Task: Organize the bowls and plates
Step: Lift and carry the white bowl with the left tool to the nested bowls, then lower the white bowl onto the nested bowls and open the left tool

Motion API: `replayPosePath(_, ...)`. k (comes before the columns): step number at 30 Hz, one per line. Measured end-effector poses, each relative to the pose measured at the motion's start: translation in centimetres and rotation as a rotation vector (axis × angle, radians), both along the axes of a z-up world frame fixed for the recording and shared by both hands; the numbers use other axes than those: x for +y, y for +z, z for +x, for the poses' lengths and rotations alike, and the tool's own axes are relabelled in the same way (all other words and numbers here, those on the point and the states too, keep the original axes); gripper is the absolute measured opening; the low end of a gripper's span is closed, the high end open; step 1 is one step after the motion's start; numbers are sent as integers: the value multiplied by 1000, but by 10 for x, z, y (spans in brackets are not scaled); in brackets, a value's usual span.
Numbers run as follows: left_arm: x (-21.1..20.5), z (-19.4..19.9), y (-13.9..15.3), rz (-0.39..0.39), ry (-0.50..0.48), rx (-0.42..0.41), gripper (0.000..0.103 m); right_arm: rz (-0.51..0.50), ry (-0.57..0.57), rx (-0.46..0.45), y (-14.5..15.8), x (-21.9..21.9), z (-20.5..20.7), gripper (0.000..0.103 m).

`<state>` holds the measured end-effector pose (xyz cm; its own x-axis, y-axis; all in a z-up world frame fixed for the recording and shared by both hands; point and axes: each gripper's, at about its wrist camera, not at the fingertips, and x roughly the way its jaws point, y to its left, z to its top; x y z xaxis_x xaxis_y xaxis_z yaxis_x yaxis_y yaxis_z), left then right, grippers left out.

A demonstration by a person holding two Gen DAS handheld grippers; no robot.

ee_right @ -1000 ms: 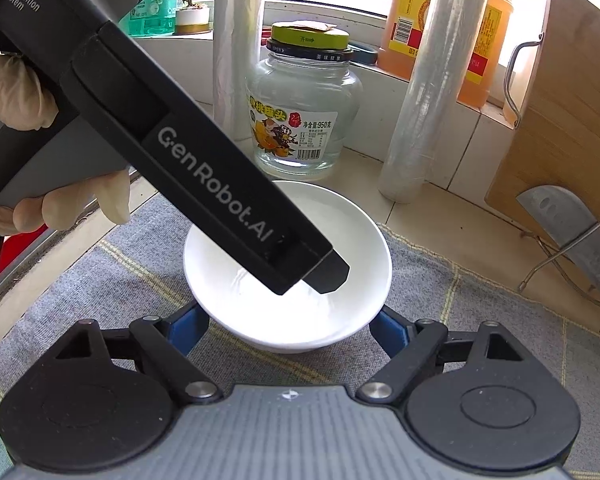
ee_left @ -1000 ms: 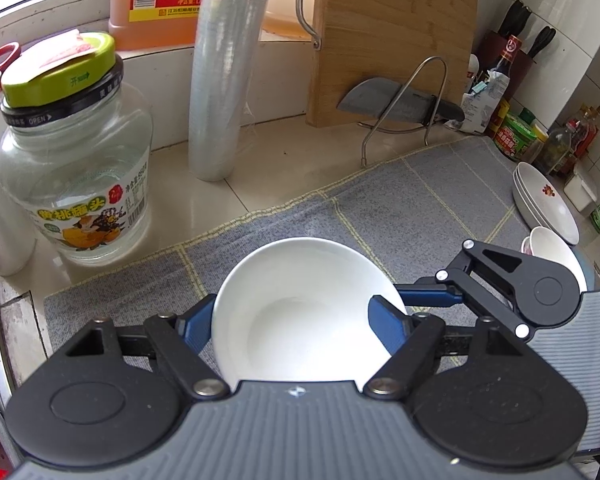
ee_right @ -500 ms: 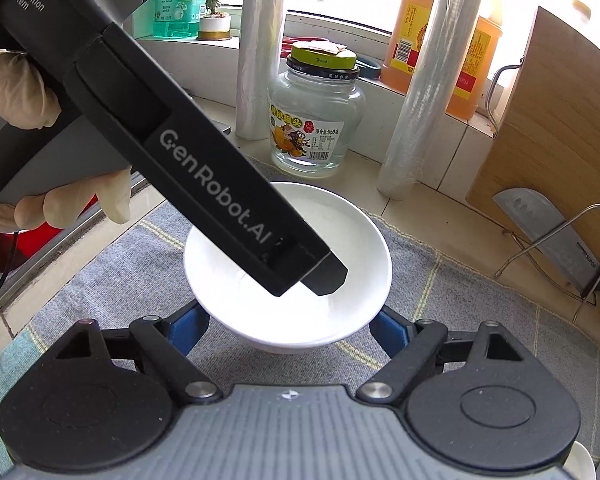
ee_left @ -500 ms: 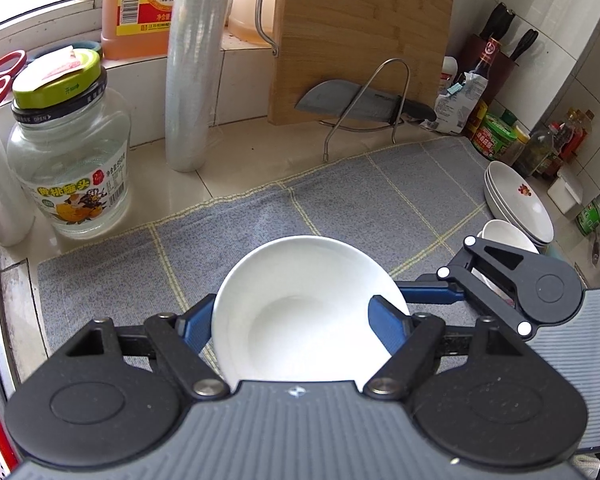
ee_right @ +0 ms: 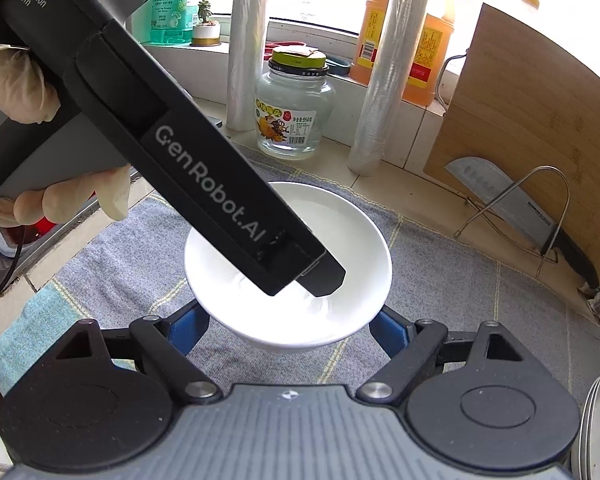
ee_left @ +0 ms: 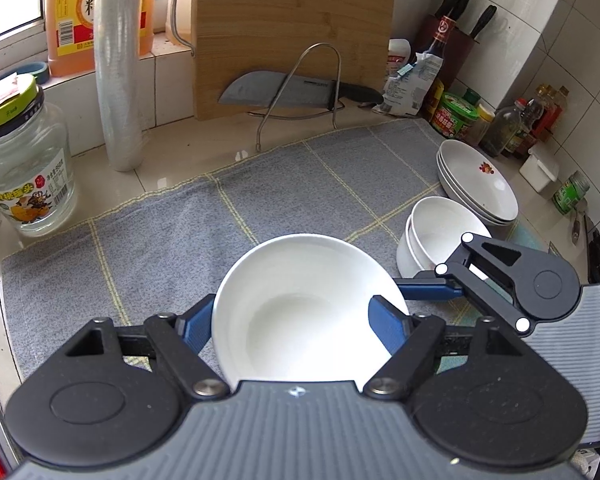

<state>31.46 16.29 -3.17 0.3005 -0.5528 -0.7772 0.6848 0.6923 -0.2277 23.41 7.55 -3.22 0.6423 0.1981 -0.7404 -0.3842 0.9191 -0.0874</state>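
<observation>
My left gripper (ee_left: 300, 322) is shut on a white bowl (ee_left: 306, 308), its blue pads on the bowl's two sides, and holds it above the grey mat (ee_left: 180, 216). The same bowl (ee_right: 340, 236) shows in the right wrist view, with the left gripper's body (ee_right: 204, 172) across it. My right gripper (ee_right: 290, 330) is open, its blue fingers (ee_right: 190, 326) either side of the bowl's near underside; contact cannot be told. Two stacked white bowls (ee_left: 440, 236) and stacked plates (ee_left: 478, 182) with a red motif stand on the mat at the right.
A glass jar (ee_left: 18, 168) with a green lid, a roll of film (ee_left: 118, 68), an orange oil jug (ee_left: 74, 12), a wooden cutting board (ee_left: 292, 32) and a cleaver (ee_left: 284, 90) on a wire rack line the back. Sauce bottles and jars (ee_left: 512, 128) crowd the right corner.
The left gripper has carried the bowl up and to the right, away from the jar and nearer the stacked bowls. The right gripper has moved along with it, still under the bowl.
</observation>
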Motion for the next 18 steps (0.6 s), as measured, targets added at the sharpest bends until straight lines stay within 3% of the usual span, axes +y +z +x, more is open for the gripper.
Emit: replayPosePath(18,-104,-31,16,-25,-210,-55,79,-36,-223,-46,14,-80,-53,90)
